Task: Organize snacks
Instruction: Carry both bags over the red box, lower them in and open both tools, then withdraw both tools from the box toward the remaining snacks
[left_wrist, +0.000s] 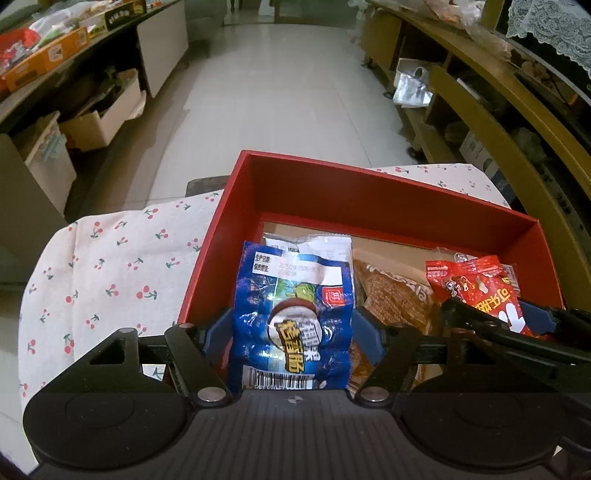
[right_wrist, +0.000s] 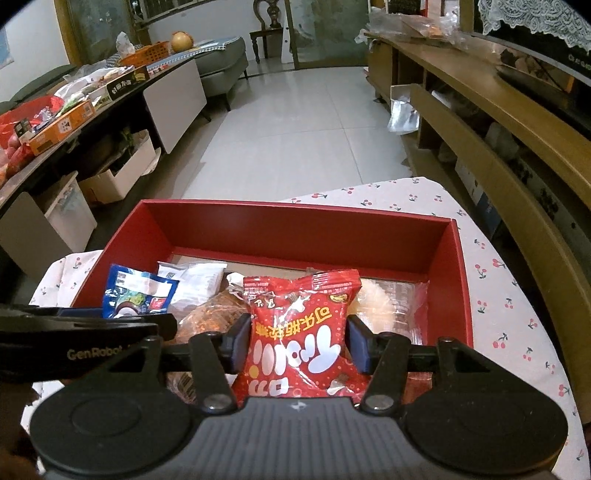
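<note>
A red box (left_wrist: 369, 192) (right_wrist: 295, 225) sits on a cherry-print cloth. My left gripper (left_wrist: 293, 332) is shut on a blue snack packet (left_wrist: 295, 314), held over the box's near left part; the packet also shows in the right wrist view (right_wrist: 136, 291). My right gripper (right_wrist: 297, 341) is shut on a red snack packet (right_wrist: 299, 332), held over the box's near middle; it shows in the left wrist view (left_wrist: 476, 288) too. Inside lie a white packet (left_wrist: 314, 243), a brown packet (left_wrist: 391, 295) and a clear packet (right_wrist: 391, 306).
The cherry-print cloth (left_wrist: 110, 266) (right_wrist: 498, 295) covers the table around the box. A low cabinet with boxes of goods (right_wrist: 74, 122) stands at the left, wooden shelving (right_wrist: 498, 129) at the right, tiled floor (right_wrist: 306, 129) beyond.
</note>
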